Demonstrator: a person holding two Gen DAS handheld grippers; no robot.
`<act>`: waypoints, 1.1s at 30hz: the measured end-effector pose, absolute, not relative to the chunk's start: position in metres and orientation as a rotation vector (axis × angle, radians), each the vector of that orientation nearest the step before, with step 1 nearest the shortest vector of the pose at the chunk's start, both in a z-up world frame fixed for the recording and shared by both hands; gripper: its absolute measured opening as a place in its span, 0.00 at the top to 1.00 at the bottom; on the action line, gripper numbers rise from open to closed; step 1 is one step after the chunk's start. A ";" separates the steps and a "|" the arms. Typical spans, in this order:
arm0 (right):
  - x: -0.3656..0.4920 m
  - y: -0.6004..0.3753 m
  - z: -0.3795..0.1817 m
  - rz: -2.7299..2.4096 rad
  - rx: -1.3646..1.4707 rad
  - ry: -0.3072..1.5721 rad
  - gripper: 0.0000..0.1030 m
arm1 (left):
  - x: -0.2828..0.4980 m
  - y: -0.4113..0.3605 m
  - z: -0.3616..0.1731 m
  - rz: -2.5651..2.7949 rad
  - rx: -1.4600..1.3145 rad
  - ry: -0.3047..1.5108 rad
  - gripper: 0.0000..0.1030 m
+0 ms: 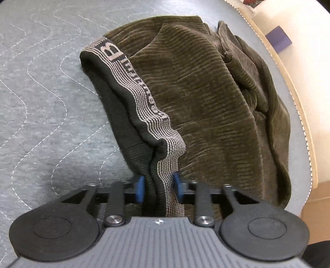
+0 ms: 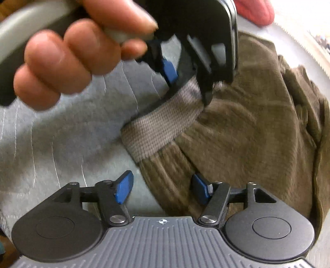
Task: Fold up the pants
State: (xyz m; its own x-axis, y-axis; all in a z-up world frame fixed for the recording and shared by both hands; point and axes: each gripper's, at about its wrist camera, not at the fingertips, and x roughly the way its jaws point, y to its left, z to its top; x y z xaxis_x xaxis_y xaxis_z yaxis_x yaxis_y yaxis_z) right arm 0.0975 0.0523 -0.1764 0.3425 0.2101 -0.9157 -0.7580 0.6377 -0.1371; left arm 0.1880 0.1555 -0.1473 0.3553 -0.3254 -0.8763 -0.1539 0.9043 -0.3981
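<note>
Olive corduroy pants lie bunched on a grey quilted mat. Their striped grey waistband runs down into my left gripper, whose blue pads pinch it, so it is shut on the waistband. The right wrist view shows the same grip from outside: the left gripper holds the waistband a little above the mat, with a hand on its handle. My right gripper is open over the near edge of the pants. Cloth lies between its pads, and they do not press it.
The mat ends at a stitched edge on a pale wooden table rim to the right. Beyond it are a purple block and a cardboard box. A red cloth item sits at the far edge.
</note>
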 end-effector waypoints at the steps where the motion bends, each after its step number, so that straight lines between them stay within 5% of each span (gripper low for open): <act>1: 0.096 0.053 -0.174 0.691 -0.623 1.023 0.62 | 0.188 0.156 -0.143 -0.116 -0.453 1.208 0.84; 3: 0.087 0.055 -0.169 0.721 -0.655 0.982 0.81 | 0.183 0.157 -0.132 -0.119 -0.448 1.185 0.86; 9: 0.042 0.064 -0.139 0.886 -0.741 0.741 0.90 | 0.151 0.184 -0.093 -0.047 -0.459 1.120 0.88; 23: -0.064 0.095 -0.072 1.348 -0.542 0.500 0.91 | -0.005 0.267 -0.017 0.167 -0.458 0.998 0.88; 27: -0.075 0.102 -0.076 1.324 -0.577 0.547 0.82 | -0.013 0.270 -0.011 0.276 -0.429 1.003 0.88; 29: -0.048 0.092 -0.075 1.323 -0.565 0.579 0.77 | -0.011 0.266 -0.006 0.306 -0.377 0.982 0.75; 33: -0.023 0.062 -0.054 1.201 -0.518 0.578 0.72 | -0.009 0.245 0.005 0.281 -0.336 0.938 0.69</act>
State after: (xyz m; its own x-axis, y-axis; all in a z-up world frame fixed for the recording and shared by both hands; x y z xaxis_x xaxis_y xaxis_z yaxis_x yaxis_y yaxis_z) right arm -0.0227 0.0622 -0.0537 0.2532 0.7057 -0.6617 -0.9574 0.2807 -0.0670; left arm -0.0089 0.2447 0.0053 0.5621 0.0896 -0.8222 -0.3778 0.9122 -0.1588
